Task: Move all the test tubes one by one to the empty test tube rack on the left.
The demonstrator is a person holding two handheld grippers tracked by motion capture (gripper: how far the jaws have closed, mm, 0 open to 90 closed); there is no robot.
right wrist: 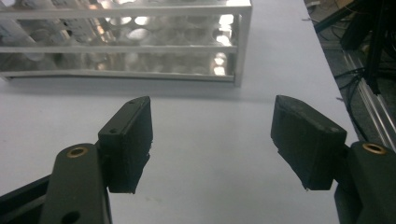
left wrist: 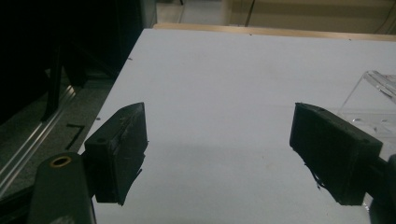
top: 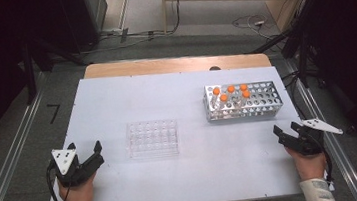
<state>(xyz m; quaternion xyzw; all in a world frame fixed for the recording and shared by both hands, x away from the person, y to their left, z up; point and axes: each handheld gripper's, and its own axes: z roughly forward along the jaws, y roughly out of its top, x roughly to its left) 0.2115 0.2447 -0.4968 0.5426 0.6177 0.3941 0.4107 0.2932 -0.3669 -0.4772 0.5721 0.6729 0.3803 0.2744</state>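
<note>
Black left gripper (top: 84,148) low, fingers wide, empty; right gripper (top: 286,128) likewise.

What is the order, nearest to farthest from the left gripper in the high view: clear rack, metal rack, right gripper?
From the left gripper:
1. Clear rack, just to its right, mid-table.
2. Metal rack, farther right and back, holding orange-capped tubes.
3. Right gripper, at the table's opposite near edge.

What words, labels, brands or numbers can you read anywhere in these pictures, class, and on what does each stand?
None can be read.
Metal rack: no label visible.
Orange-capped tubes: any print too small to tell.
Clear plastic rack: unmarked.
Left gripper and right gripper: no readable marking.
</note>
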